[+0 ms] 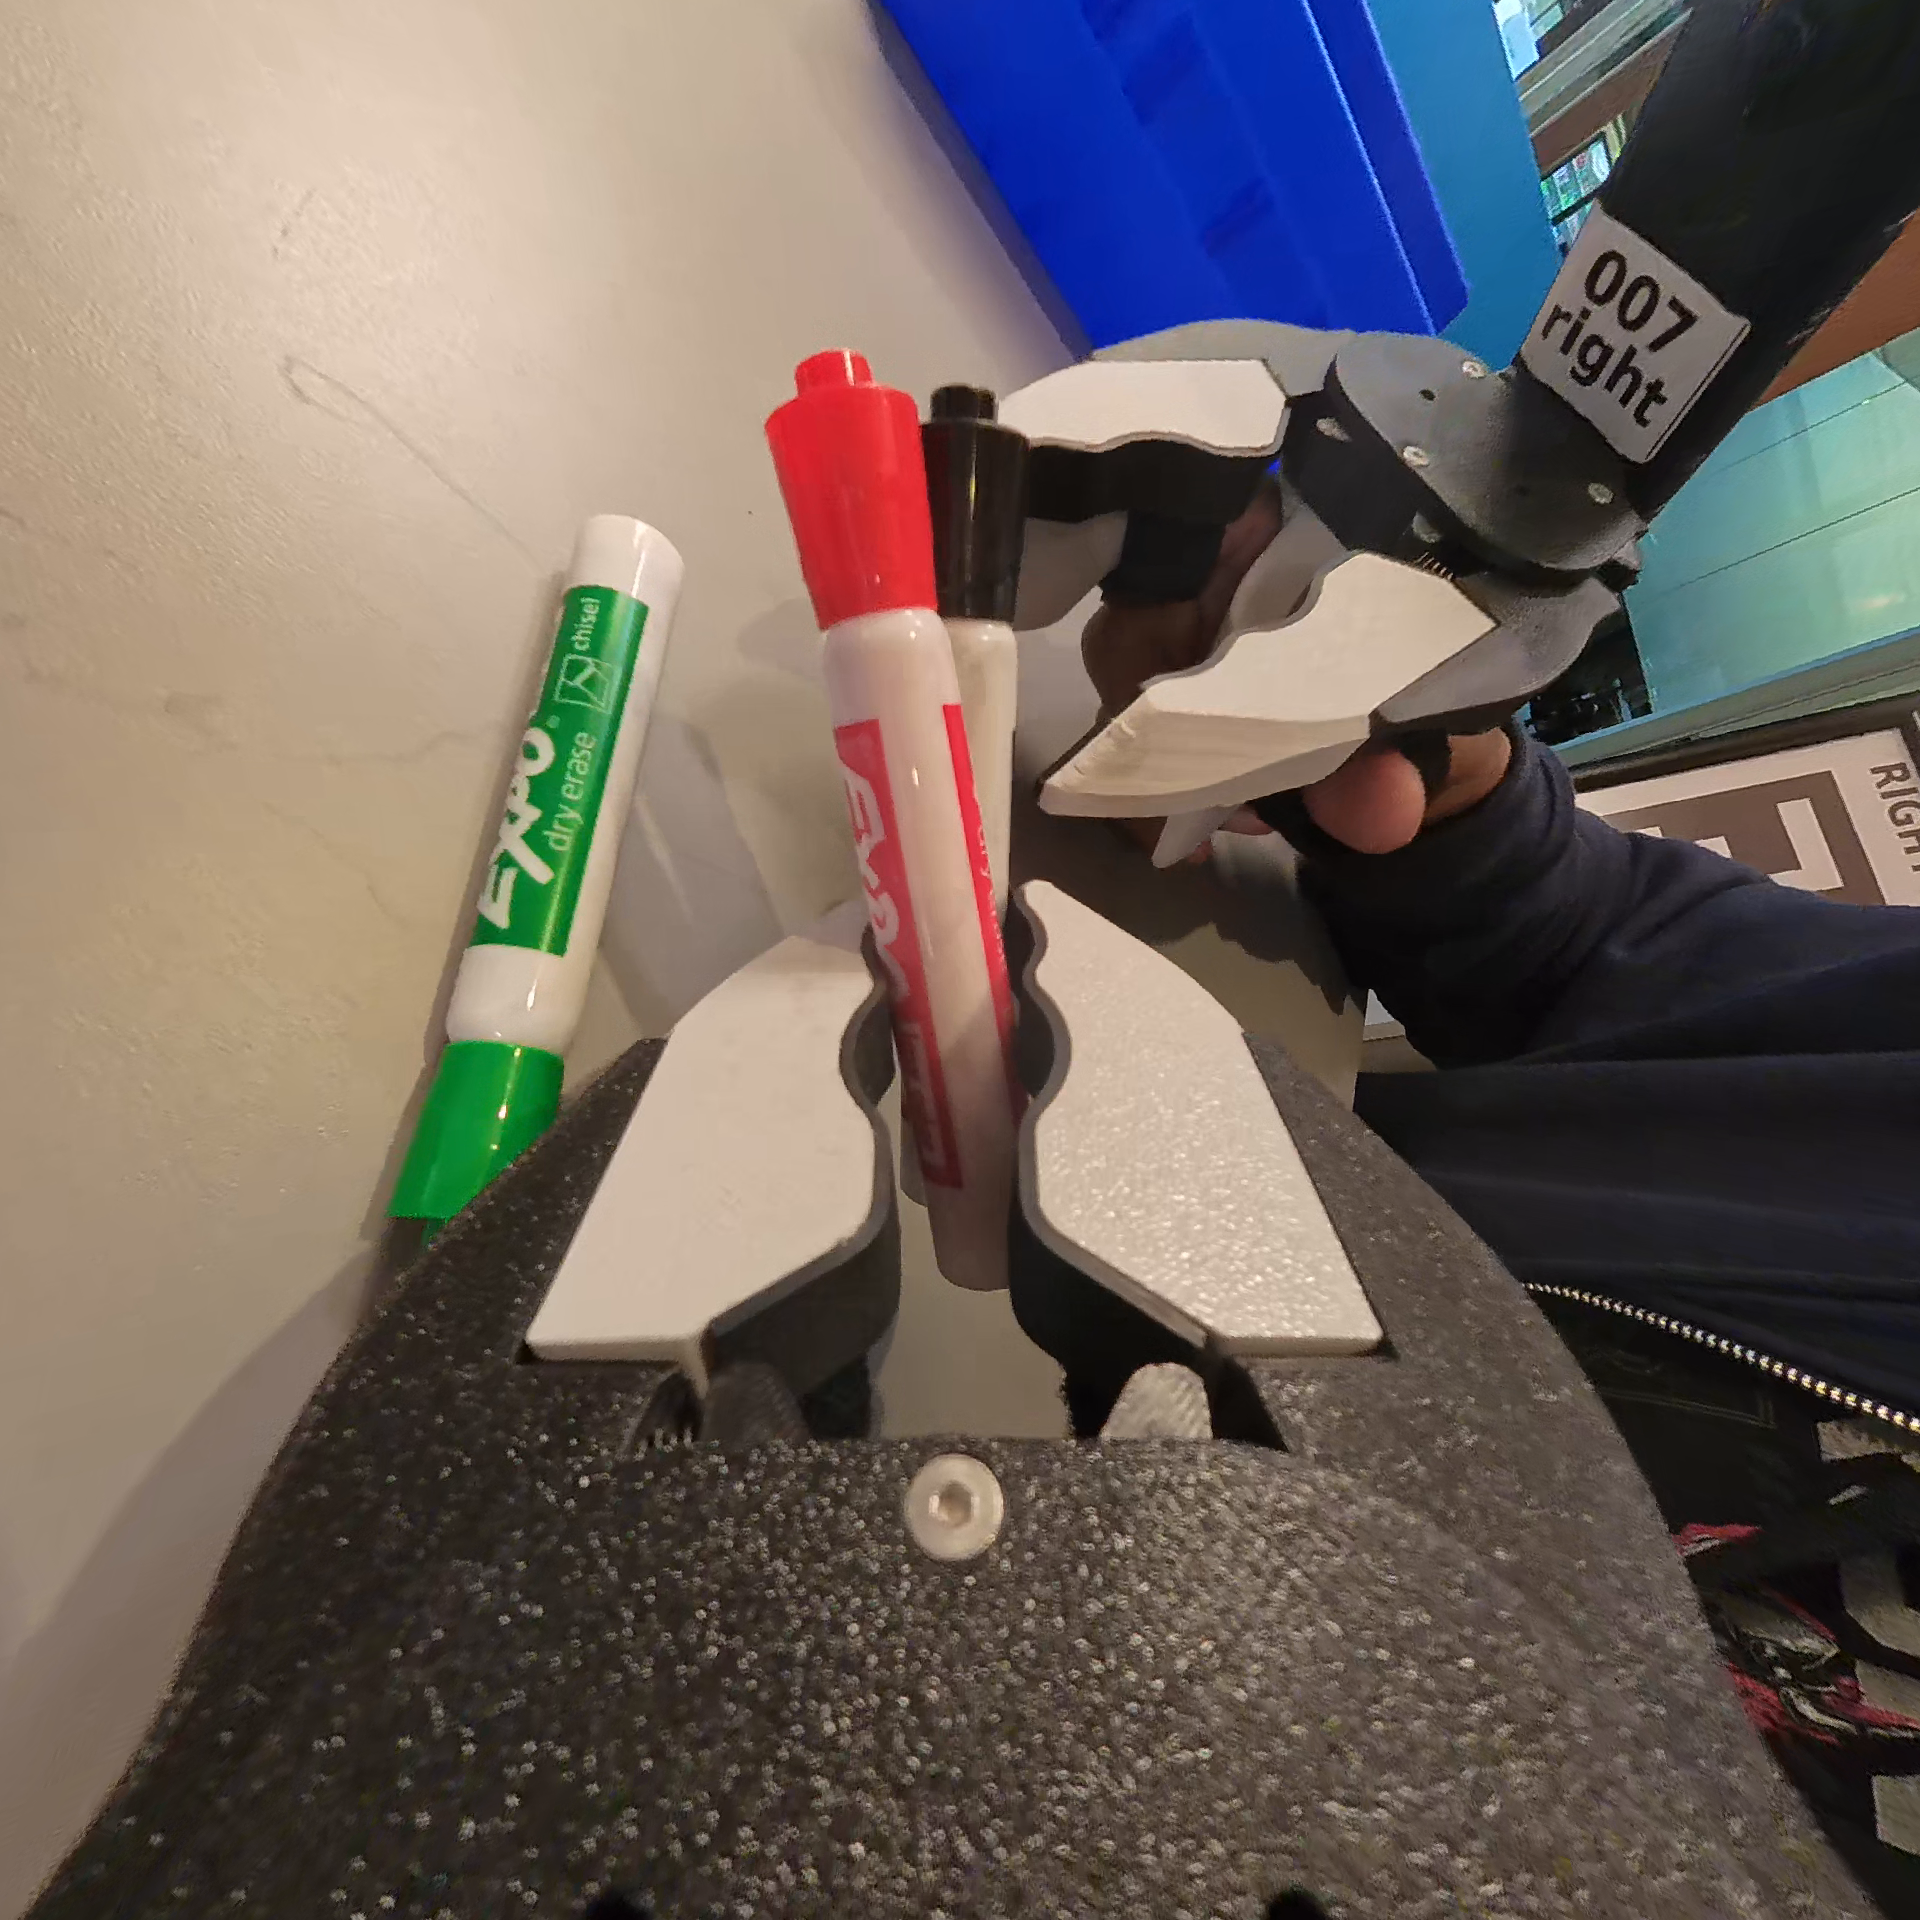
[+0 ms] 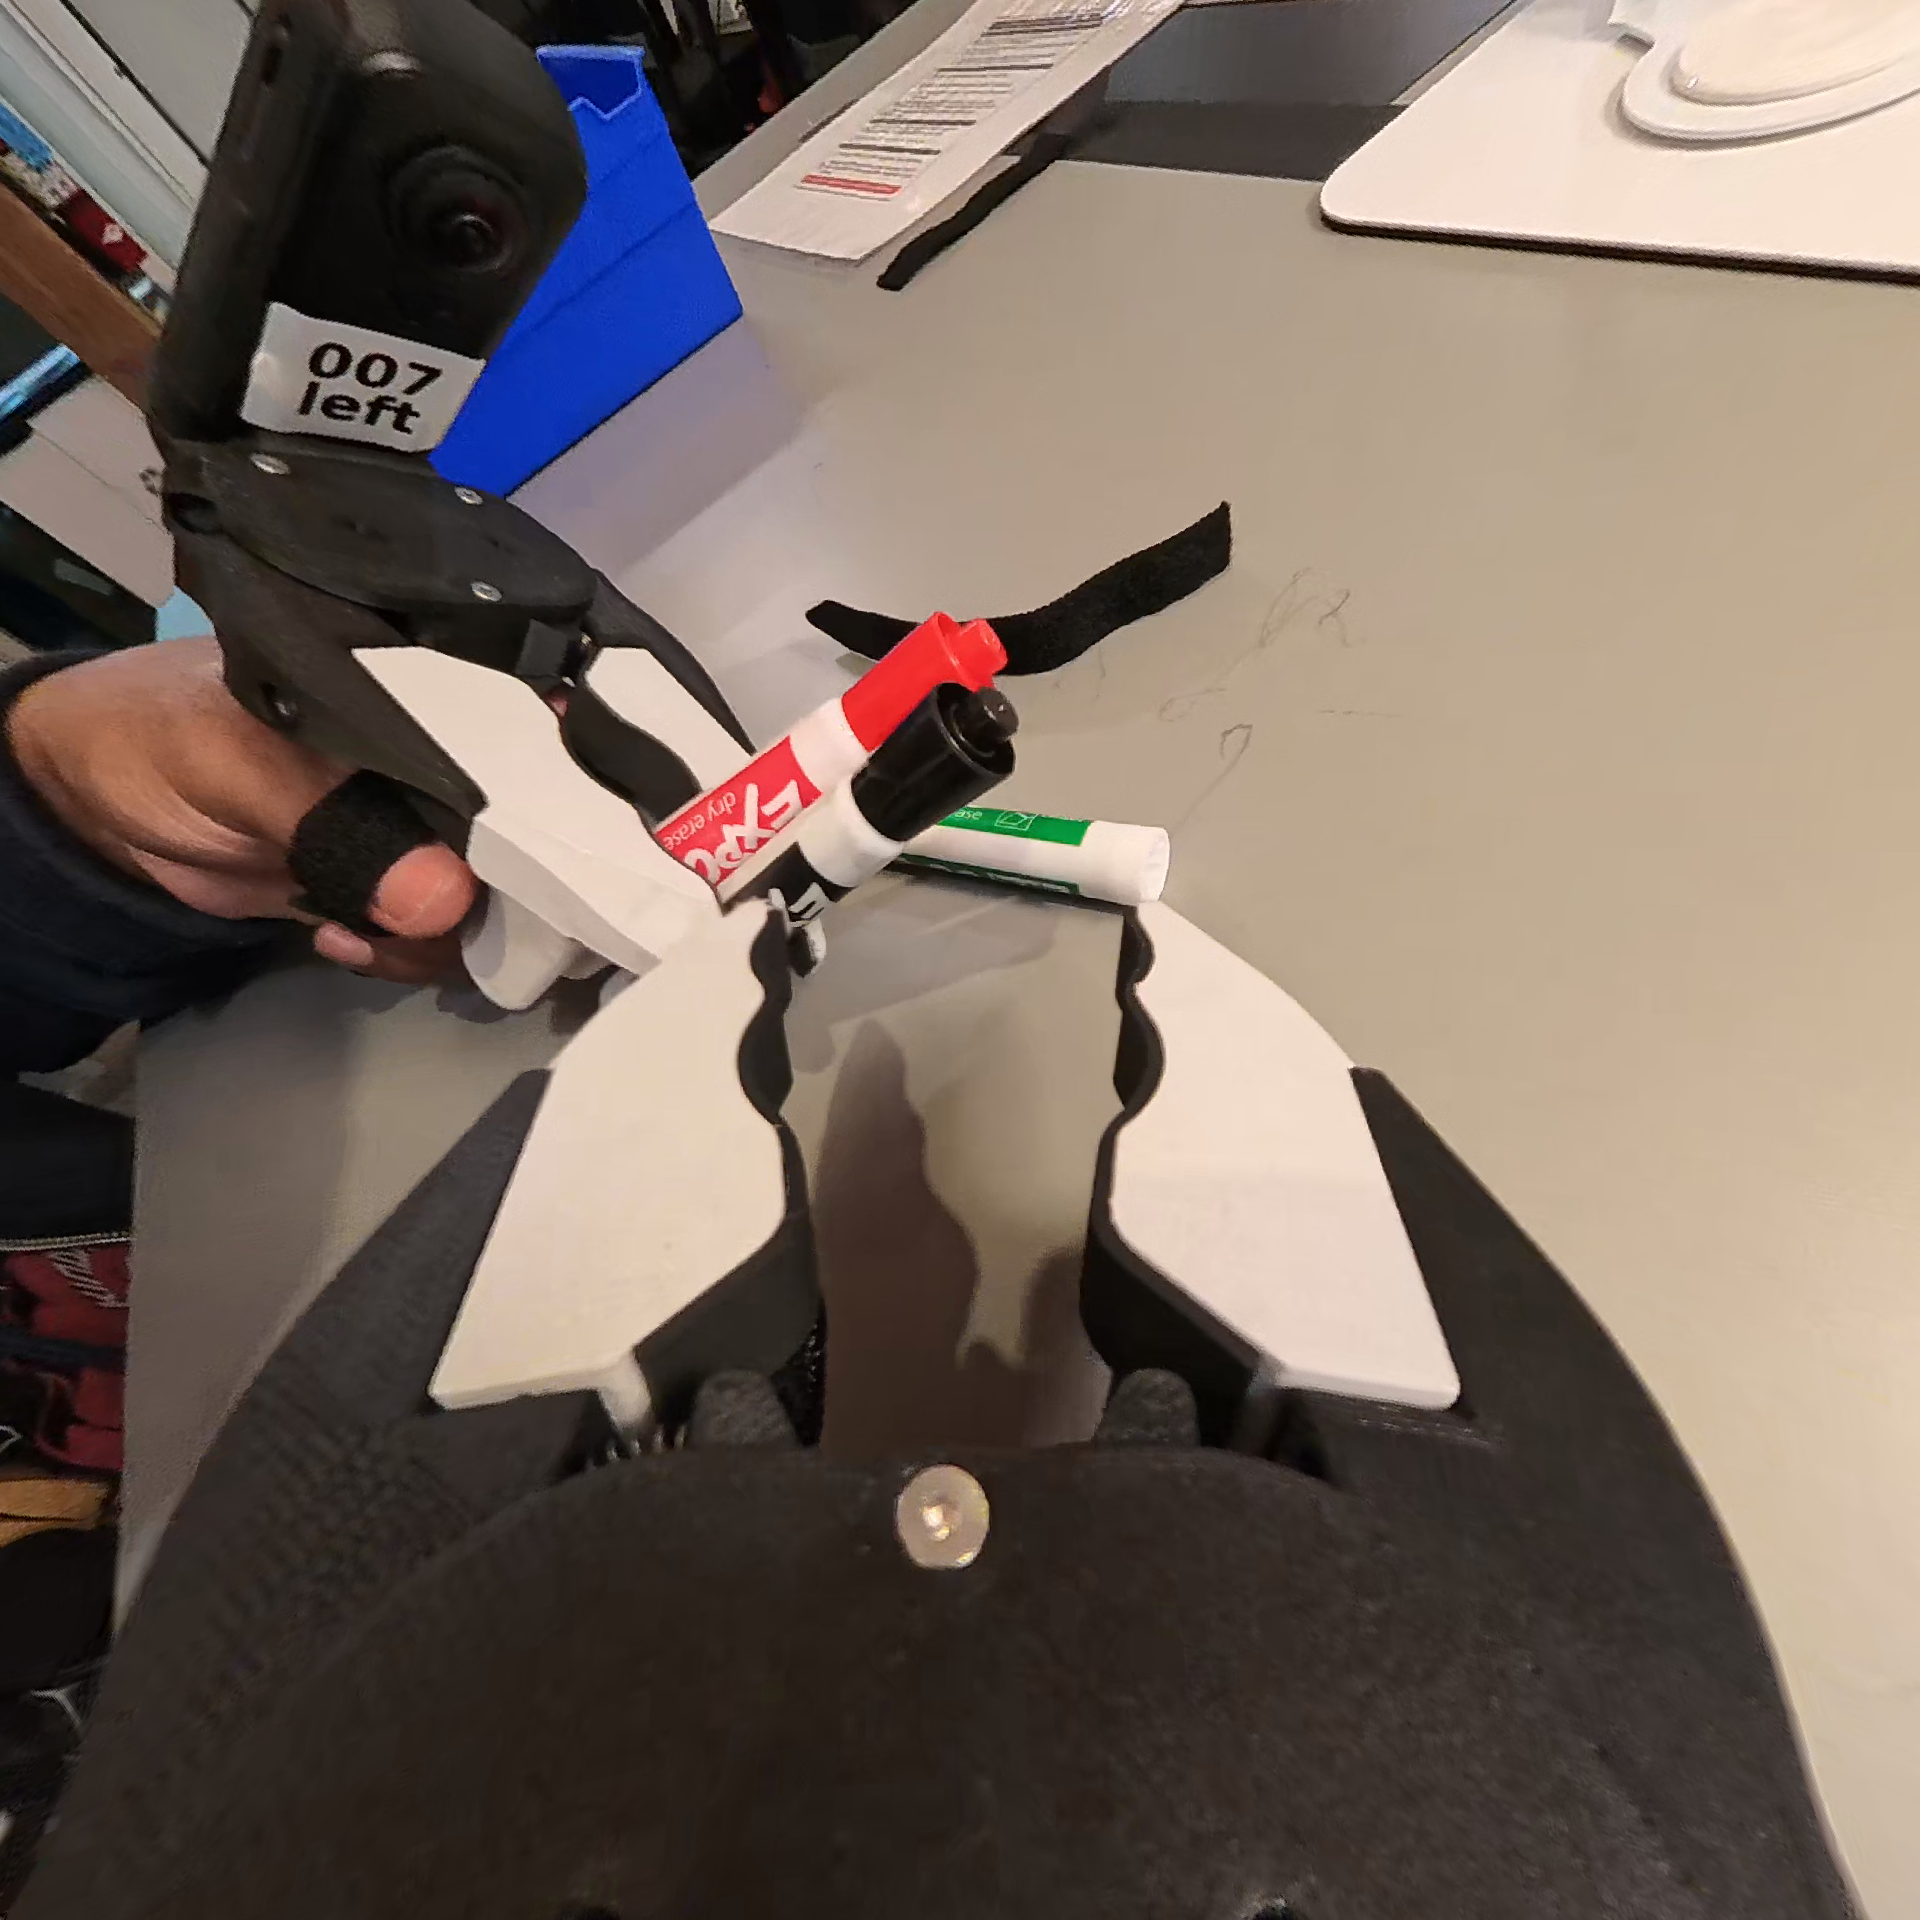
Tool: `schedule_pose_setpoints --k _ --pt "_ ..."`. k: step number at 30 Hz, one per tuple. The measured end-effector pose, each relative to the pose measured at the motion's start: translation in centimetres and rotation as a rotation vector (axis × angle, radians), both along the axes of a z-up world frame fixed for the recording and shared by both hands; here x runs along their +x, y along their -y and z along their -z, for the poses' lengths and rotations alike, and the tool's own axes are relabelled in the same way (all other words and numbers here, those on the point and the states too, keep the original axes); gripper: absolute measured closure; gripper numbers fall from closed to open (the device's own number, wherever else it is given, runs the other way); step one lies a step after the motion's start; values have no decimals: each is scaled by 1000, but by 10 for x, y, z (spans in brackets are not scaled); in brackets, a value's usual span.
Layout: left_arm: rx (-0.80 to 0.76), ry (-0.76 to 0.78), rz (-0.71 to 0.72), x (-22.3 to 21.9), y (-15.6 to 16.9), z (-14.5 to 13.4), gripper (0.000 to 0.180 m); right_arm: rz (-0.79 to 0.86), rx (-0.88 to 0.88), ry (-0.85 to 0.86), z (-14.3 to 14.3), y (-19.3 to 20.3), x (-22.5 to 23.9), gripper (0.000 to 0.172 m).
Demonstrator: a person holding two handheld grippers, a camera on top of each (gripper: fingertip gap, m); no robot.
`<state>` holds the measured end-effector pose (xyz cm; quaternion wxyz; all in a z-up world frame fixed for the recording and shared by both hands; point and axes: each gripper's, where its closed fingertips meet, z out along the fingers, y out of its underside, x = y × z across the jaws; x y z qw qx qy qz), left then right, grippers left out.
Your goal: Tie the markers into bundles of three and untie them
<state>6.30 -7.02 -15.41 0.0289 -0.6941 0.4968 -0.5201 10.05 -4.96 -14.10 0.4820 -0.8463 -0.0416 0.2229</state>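
My left gripper (image 1: 940, 935) is shut on two markers side by side: a red-capped marker (image 1: 904, 779) and a black-capped marker (image 1: 971, 499), with the caps pointing away from me. The right wrist view shows the left gripper (image 2: 707, 842) holding the red marker (image 2: 758, 810) and the black marker (image 2: 935, 769) tilted up off the table. A green marker (image 1: 561, 800) lies loose on the grey table (image 2: 1455, 623), just beyond my right gripper (image 2: 951, 935), which is open and empty. The green marker also shows there (image 2: 1081, 847). A black strap (image 2: 1070, 613) lies behind the markers.
A blue bin (image 2: 613, 291) stands at the back left, also seen in the left wrist view (image 1: 1143, 156). A printed sheet (image 2: 935, 104), a second black strap (image 2: 966, 223) and a white mat (image 2: 1610, 156) lie at the far edge. The right gripper (image 1: 1060, 634) hovers beside the held markers.
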Motion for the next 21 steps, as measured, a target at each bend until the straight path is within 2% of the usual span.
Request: schedule_pose_setpoints --k 1,6,11,14,17,21 --pt "-3 -1 3 -1 1 0 161 -7 6 24 0 0 0 110" --pt "-28 -20 42 -9 3 -1 161 -90 46 283 -4 5 6 109" --pt "-61 -56 120 -19 8 -5 161 -294 146 776 -6 16 9 107" --pt "-99 -84 180 -25 16 -9 161 -421 212 995 -6 20 4 104" --pt "-109 -117 233 -31 25 -10 161 -498 288 1131 -9 20 -3 100" --pt "-136 -152 280 -35 37 -9 161 -568 336 1206 -8 20 -15 95"
